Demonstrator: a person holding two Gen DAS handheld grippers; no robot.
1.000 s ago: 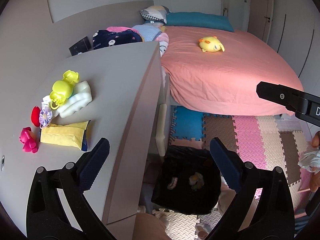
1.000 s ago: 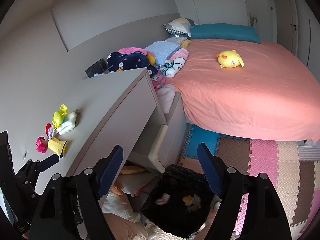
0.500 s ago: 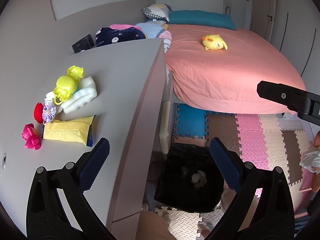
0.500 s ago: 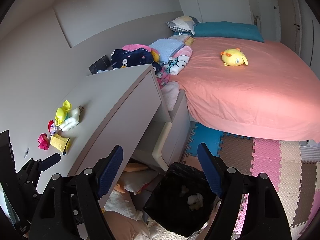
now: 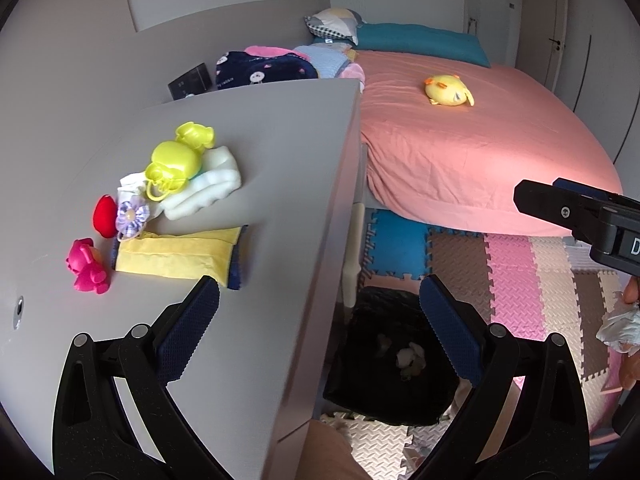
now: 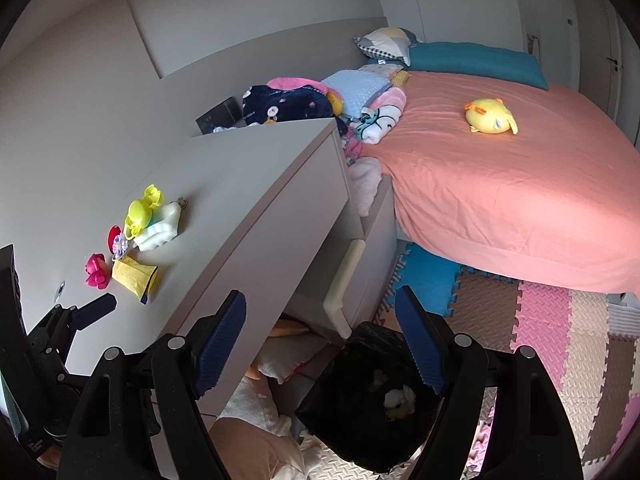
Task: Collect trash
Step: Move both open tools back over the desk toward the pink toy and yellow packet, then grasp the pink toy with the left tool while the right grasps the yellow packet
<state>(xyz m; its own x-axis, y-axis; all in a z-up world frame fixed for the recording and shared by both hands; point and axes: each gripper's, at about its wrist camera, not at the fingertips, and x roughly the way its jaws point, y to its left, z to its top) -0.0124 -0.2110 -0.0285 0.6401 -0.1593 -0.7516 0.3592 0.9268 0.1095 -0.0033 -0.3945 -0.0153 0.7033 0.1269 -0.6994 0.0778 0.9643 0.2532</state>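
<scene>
Left tongs [image 5: 320,316] spread wide, nothing between the blue pads, hovering over the near edge of the grey tabletop [image 5: 280,160] and the gap beside it. Right tongs [image 6: 320,336] likewise gaping and empty, poised above the black trash bag [image 6: 360,412] down on the foam floor mat [image 6: 540,320]. Inside the bag, a couple of pale crumpled scraps [image 6: 396,400] lying at the bottom, seen from the left wrist too as a whitish wad [image 5: 410,358] in the dark opening [image 5: 360,392]. At the far right edge of the left view, a crumpled white tissue [image 5: 618,326] held up off the floor next to the other tool's black body, fingers partly cut off by the frame. On the tabletop, well away from the bag: yellow tissue pack [image 5: 176,256], pink toy [image 5: 86,266], red piece [image 5: 105,216], purple flower clip [image 5: 132,214], lime-yellow plastic toys [image 5: 176,160] sitting on a folded white cloth [image 5: 208,192]. Beyond, pink-sheeted bed [image 5: 480,152] with a yellow plush [image 5: 448,90] on top, teal pillow [image 5: 420,42] at the head, bundled clothes [image 6: 288,100] piled between tabletop and bed.
</scene>
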